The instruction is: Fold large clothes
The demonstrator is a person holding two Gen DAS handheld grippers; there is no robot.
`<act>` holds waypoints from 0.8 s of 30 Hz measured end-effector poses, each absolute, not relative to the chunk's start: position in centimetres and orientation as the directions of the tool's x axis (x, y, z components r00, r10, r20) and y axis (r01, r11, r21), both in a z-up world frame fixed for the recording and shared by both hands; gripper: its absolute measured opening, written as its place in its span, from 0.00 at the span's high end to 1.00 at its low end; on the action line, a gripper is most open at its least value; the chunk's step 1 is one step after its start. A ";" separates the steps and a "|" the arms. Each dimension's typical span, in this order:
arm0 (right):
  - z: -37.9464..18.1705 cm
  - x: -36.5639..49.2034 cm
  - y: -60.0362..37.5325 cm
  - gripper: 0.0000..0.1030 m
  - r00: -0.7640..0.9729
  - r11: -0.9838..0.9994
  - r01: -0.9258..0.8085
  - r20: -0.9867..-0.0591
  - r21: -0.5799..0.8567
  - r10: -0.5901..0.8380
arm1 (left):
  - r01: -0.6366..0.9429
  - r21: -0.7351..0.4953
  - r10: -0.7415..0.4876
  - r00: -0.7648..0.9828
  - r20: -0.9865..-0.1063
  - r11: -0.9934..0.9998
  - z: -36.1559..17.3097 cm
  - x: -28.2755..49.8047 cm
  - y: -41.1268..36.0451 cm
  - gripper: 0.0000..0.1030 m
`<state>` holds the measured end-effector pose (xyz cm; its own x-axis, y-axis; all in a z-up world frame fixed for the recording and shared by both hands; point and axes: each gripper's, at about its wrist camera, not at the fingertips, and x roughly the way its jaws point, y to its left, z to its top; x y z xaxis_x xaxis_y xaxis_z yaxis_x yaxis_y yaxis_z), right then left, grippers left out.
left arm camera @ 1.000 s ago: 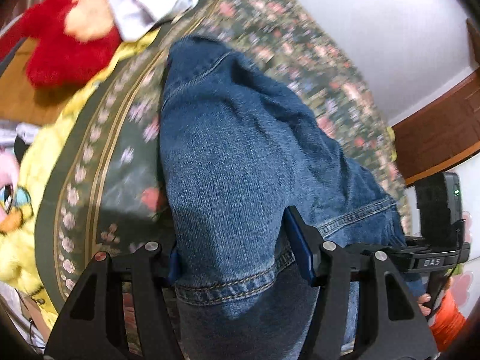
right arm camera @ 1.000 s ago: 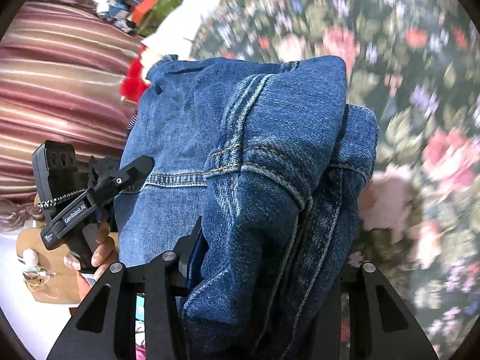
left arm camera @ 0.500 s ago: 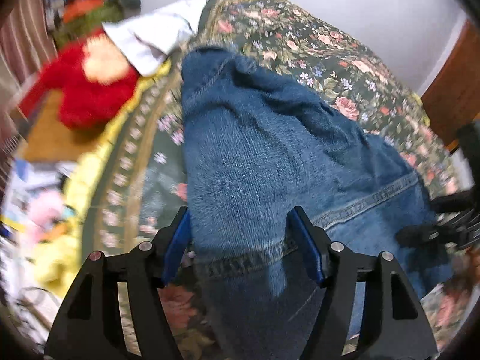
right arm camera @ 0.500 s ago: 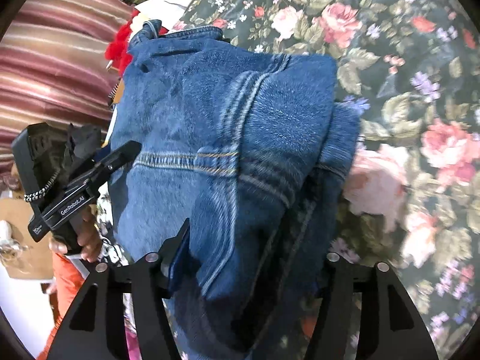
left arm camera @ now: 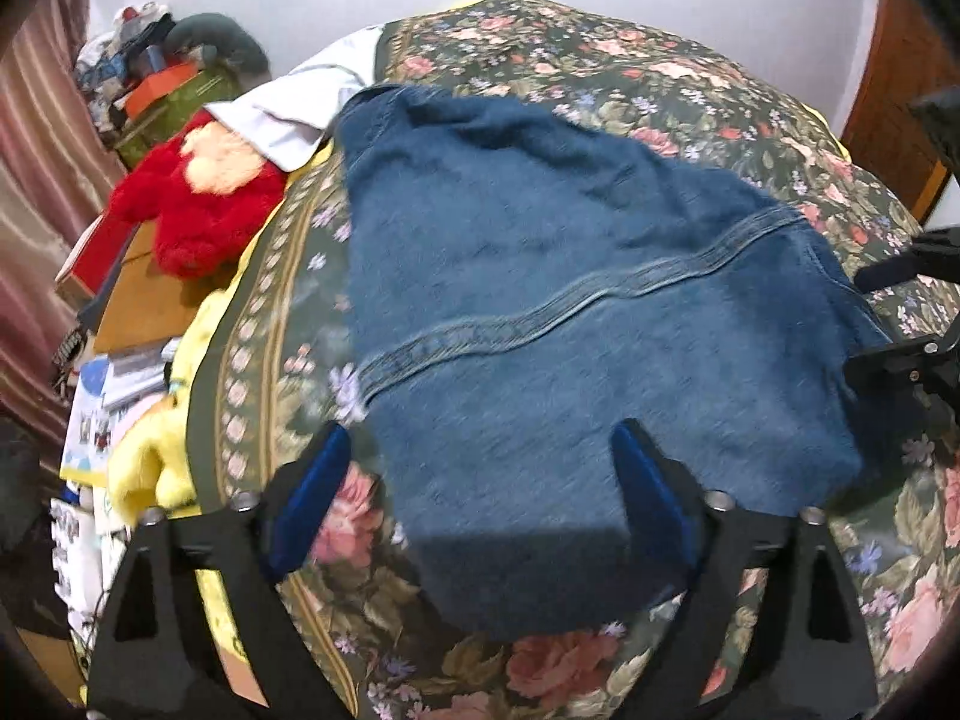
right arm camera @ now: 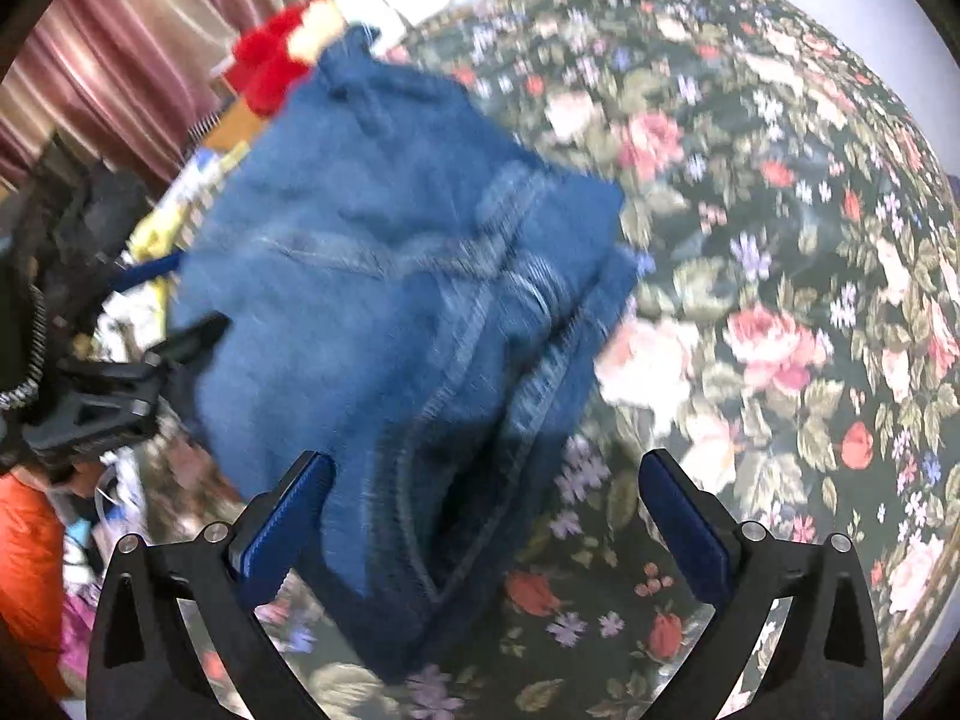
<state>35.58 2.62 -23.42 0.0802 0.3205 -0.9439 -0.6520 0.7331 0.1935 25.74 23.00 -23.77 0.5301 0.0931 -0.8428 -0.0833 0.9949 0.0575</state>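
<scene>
Folded blue jeans lie on the floral bedspread. My left gripper is open, its blue-padded fingers standing apart over the near edge of the jeans without holding them. In the right wrist view the jeans lie folded with a seam across them, and my right gripper is open above their near right corner. The right gripper also shows at the right edge of the left wrist view, and the left gripper shows at the left of the right wrist view.
A red plush toy and a white cloth lie at the bed's far left. A yellow blanket, papers and clutter fill the left side. A striped curtain hangs left. A wooden door is at right.
Both grippers have let go of the jeans, opened wide and pulled back. The jeans, held up a second ago, now lie flat on the bed.
</scene>
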 end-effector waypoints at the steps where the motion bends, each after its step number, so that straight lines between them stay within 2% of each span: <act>1: -23.6 35.4 1.8 0.01 0.073 0.736 -0.648 -0.945 0.198 0.319 | -0.088 0.053 0.091 0.530 -0.843 0.995 -23.8 25.5 23.2 0.10; 4: -23.8 35.3 -0.1 0.01 0.058 0.749 -0.626 -0.946 0.215 0.320 | -0.091 0.080 0.117 0.550 -0.827 0.993 -22.8 24.4 23.1 0.11; 7: -21.9 35.1 -1.1 0.01 0.107 0.736 -0.650 -0.937 0.187 0.333 | -0.120 0.186 0.221 0.583 -0.782 0.975 -21.2 24.2 22.8 0.11; 10: -18.9 35.1 -1.6 0.01 0.180 0.738 -0.652 -0.911 0.173 0.372 | -0.150 0.157 0.216 0.613 -0.760 0.976 -19.3 25.2 23.5 0.11; 16: -15.4 37.4 0.8 0.01 0.214 0.735 -0.616 -0.839 0.282 0.501 | -0.193 0.124 0.223 0.665 -0.713 0.973 -15.9 29.9 24.5 0.11; 20: -15.3 39.3 3.8 0.01 0.230 0.730 -0.618 -0.821 0.292 0.523 | -0.212 0.085 0.205 0.651 -0.731 0.974 -15.9 34.4 26.0 0.10; 24: -17.3 41.1 6.2 0.01 0.222 0.736 -0.619 -0.838 0.274 0.499 | -0.238 0.042 0.180 0.599 -0.780 0.970 -18.4 38.1 27.8 0.10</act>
